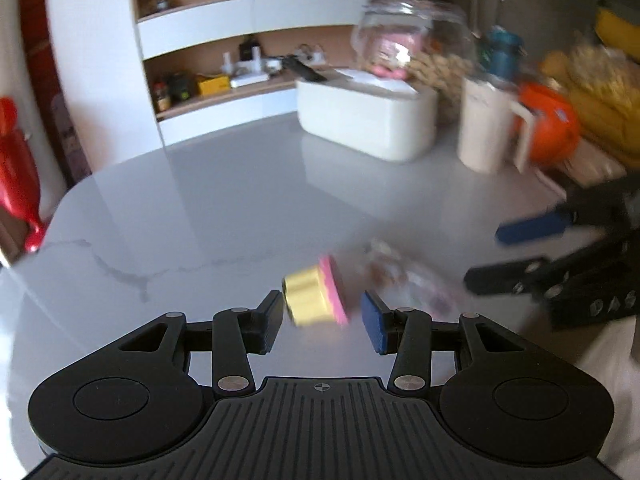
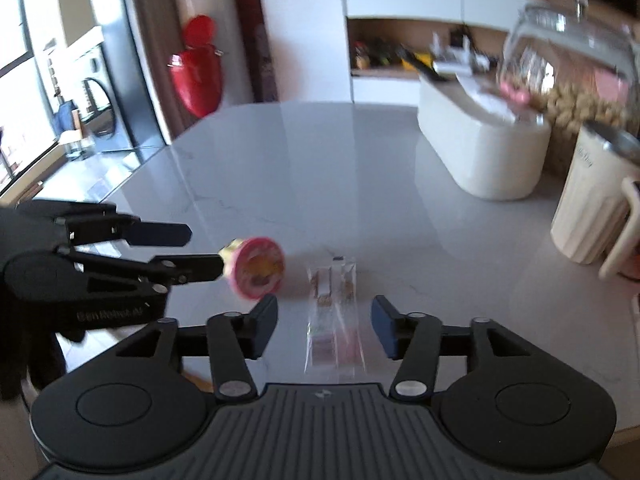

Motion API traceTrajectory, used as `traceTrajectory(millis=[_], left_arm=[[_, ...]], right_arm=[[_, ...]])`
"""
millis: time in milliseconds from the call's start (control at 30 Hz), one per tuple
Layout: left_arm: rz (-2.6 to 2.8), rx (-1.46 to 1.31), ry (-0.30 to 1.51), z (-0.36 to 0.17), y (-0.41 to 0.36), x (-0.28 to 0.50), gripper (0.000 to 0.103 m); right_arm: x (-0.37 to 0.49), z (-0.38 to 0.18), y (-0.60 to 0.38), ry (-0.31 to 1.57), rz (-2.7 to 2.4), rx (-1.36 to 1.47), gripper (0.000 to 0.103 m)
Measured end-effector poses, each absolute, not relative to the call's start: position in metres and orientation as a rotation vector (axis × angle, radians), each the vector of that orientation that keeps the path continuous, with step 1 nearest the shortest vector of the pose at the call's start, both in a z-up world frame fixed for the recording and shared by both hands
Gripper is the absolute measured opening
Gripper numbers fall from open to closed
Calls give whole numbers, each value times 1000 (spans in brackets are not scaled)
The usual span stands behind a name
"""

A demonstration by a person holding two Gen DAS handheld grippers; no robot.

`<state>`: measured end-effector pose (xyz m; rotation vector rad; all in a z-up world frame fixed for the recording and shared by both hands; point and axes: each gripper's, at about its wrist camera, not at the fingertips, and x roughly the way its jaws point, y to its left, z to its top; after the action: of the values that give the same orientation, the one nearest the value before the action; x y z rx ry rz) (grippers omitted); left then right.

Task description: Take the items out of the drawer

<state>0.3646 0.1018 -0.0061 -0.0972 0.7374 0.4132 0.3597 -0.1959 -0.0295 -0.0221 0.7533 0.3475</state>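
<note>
Right wrist: one pink-lidded cup (image 2: 256, 268), one clear packet (image 2: 334, 312), two grippers.

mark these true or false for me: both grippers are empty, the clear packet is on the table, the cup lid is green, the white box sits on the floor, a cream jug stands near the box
1. Both grippers are empty. True: the left gripper and the right gripper both stand open, gripping nothing.
2. The clear plastic snack packet lies flat on the grey marble table. True.
3. The small yellow cup has a green lid. False: its lid is pink, and the cup lies on its side.
4. The white rounded box sits on the floor. False: it stands on the table.
5. A cream jug with a handle stands near the box. True.
</note>
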Motion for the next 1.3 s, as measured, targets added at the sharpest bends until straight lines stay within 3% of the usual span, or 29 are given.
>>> traceTrajectory(millis=[267,567,767,1300], left_arm=[[198,-80,949,-36,74,320,47],[69,-155,1249,-102,80,304,41],[77,-230,1313,-131,92,303,41],[-71,-220,1520,-160,91,306,34]], right_arm=[[290,-57,-192,850,384,-103,61],[299,-117,-201,989,326,-46,61],[299,-121,-213,928,254,-9,61],[313,-140,-219,1056,251,1,61]])
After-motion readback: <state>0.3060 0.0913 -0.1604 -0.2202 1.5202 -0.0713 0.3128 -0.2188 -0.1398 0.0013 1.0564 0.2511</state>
